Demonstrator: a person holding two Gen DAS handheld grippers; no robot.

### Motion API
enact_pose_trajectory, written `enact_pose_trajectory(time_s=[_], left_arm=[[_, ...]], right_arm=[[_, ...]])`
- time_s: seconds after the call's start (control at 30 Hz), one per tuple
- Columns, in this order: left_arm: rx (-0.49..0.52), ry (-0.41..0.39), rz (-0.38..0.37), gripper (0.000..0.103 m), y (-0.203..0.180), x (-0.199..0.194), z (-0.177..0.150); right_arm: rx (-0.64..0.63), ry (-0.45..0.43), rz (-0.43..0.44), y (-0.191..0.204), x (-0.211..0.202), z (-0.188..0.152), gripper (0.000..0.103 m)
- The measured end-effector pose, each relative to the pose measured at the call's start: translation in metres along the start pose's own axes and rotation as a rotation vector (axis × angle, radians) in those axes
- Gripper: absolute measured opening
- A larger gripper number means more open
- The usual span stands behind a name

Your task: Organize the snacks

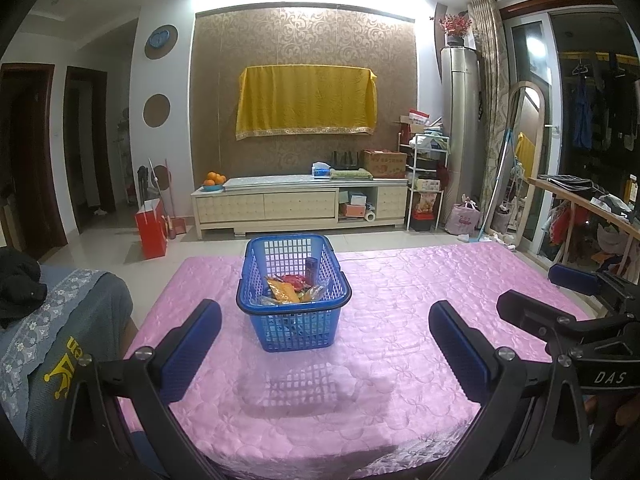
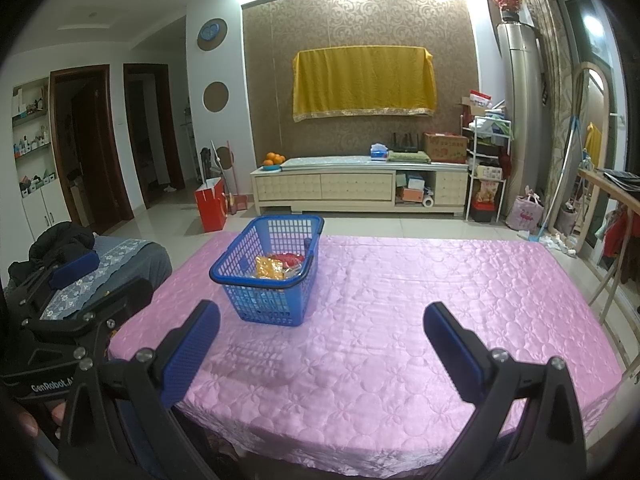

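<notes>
**A:** Where do your two grippers sit right now?

**B:** You hold both low at the near edge of the table, side by side and pointing forward over the pink quilted cloth [image 1: 400,300]. Your left gripper [image 1: 324,344] has its blue-padded fingers [image 1: 192,340] spread wide with nothing between them. Your right gripper [image 2: 320,344] is spread just as wide and is empty too.

**A:** Can each camera see the other tool?

**B:** Yes. From the left wrist view your right gripper shows at the right edge, level with the left one. From the right wrist view the left gripper sits at the lower left, with a fingertip of your hand [image 2: 60,412] showing beneath it.

**A:** And the snacks?

**B:** They lie in the blue basket [image 1: 294,320], which stands on the cloth ahead of your left gripper and well apart from both sets of fingers. Inside it are an orange-yellow packet [image 1: 284,292], a red packet [image 1: 294,279] behind it and a dark upright carton [image 1: 311,270] against the far right wall. From the right wrist view the basket stands ahead and to the left.
</notes>
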State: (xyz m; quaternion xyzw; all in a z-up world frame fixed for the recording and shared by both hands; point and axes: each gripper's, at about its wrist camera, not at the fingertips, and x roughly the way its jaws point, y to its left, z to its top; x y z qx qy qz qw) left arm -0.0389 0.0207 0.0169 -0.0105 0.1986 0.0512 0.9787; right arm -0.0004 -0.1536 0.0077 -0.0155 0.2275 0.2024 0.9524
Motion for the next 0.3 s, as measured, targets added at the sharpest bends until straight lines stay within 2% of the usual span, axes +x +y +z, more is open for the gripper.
enact_pose_trajectory(time_s=[0.3], left_arm=[[-0.003, 0.001, -0.002, 0.103, -0.0025, -0.0019, -0.0006]], right_arm=[[0.002, 0.002, 0.003, -0.0004, 0.0001, -0.0002, 0.103]])
